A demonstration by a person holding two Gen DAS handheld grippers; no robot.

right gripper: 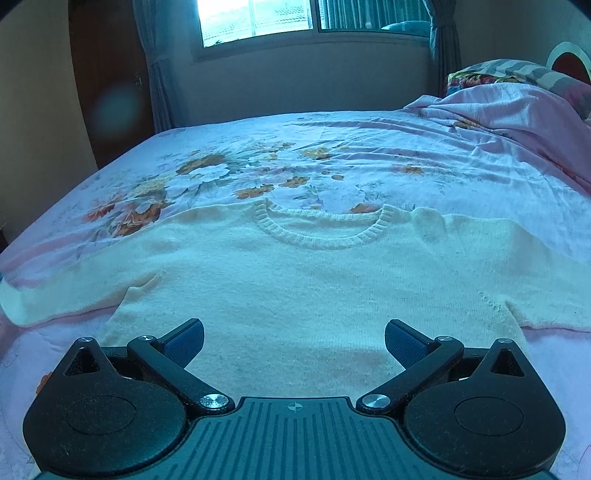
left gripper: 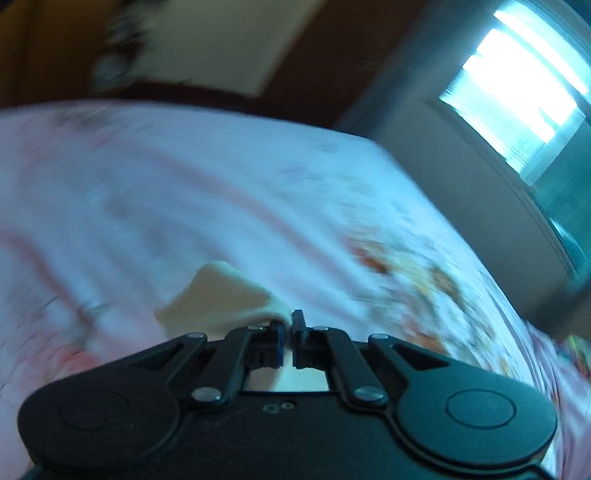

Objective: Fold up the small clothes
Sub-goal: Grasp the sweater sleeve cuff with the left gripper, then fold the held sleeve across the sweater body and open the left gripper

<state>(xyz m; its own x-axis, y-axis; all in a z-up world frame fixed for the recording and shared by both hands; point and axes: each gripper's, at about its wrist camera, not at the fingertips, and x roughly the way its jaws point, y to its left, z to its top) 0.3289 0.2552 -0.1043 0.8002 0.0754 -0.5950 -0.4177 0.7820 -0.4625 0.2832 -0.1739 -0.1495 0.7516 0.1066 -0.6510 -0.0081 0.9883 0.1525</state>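
Observation:
A cream knitted sweater (right gripper: 295,280) lies flat on the bed, front up, its ribbed collar (right gripper: 321,236) on the far side and both sleeves spread out sideways. My right gripper (right gripper: 294,341) is open and empty, just above the sweater's lower hem. In the blurred left wrist view, my left gripper (left gripper: 289,332) is shut on a cream piece of the sweater (left gripper: 221,295), which it holds above the bed.
The bed has a pink floral sheet (right gripper: 229,173). A bunched pink blanket (right gripper: 517,107) and patterned pillows lie at the far right. A window (right gripper: 258,18) with curtains is behind the bed. A brown wooden cupboard (left gripper: 314,66) shows in the left wrist view.

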